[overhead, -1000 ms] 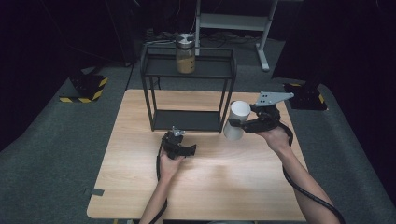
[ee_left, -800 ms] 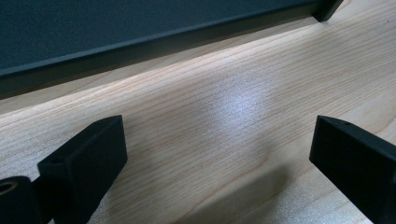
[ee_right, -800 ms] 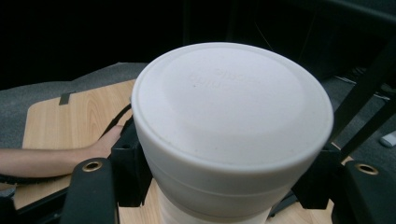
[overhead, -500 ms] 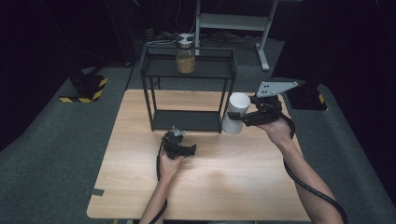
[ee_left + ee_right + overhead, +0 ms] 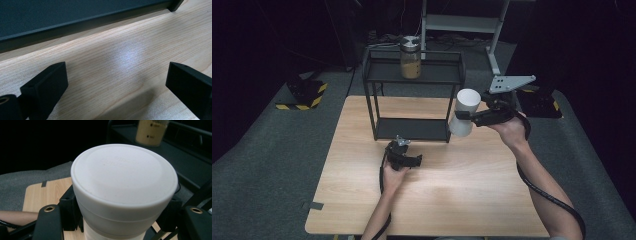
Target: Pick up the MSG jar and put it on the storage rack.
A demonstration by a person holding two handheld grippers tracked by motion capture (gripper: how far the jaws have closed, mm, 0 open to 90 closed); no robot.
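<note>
Dark surroundings, grey floor covering on all sides; the light wooden bench (image 5: 452, 200) is the only lit surface.

Black two-tier metal rack (image 5: 414, 80) stands on the far half of the bench. On its top shelf, toward the middle, sits a glass jar (image 5: 410, 57) with a metal lid, holding yellowish contents. The right gripper view picks up the same jar (image 5: 152, 131) at the upper edge, on the dark shelf.

Right claw (image 5: 462, 116): held in the air above the bench, just beside the right end of the rack, at a height between the two shelves. Clenched on a white lidded container (image 5: 463, 112), which is gripped at its sides and tilted, lid end uppermost and leaning toward the rack. Container is clear of the bench surface and close to the rack's front right post; whether it touches the post cannot be told. In the right gripper view the white lid (image 5: 123, 178) is close to the camera, with the black pads (image 5: 70, 210) pressing in on the body below the lid rim from both sides. Grey three-cornered plate (image 5: 510, 83) is on top of the claw, and its cable trails back along the forearm.

Left claw (image 5: 417, 161): low at the bench, in front of the rack's lower shelf, held by the left hand (image 5: 393, 175). In the left gripper view the jaws are released and stand wide apart, bare wood grain between them, the dark edge of the lower shelf (image 5: 75, 15) running across above.
</note>
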